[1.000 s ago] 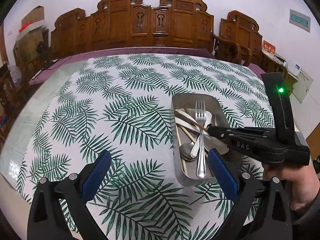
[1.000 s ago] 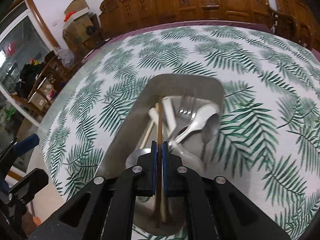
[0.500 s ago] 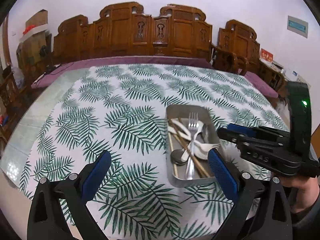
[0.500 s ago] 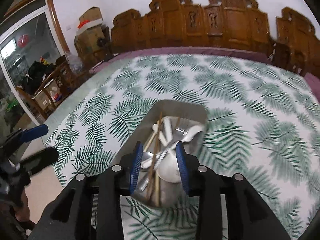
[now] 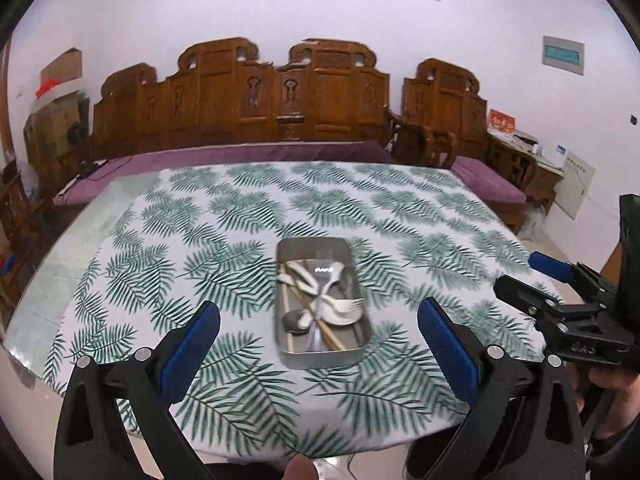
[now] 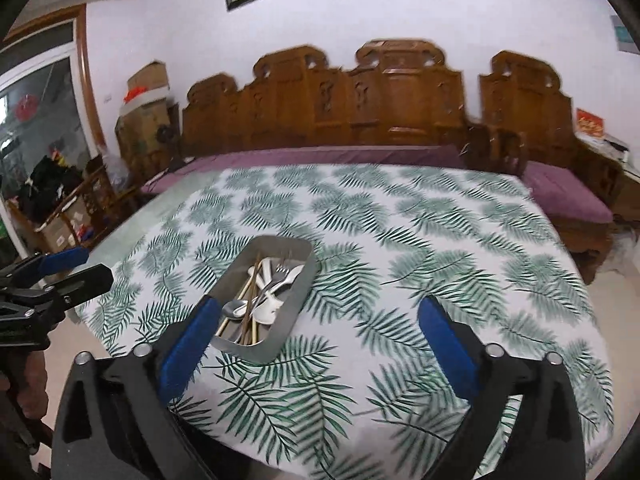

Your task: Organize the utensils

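My right gripper (image 6: 316,344) has let go of the chopsticks (image 6: 250,300) and its jaws are opening wide, nothing between them! Left gripper (image 5: 320,344) jaws apart too, empty. Both have pulled back and up from the metal tray (image 5: 320,356), which now sits smaller on the leaf-print tablecloth (image 5: 400,208). Fork, spoons, chopsticks all lie inside it; looks to me like the sorting is wrapped
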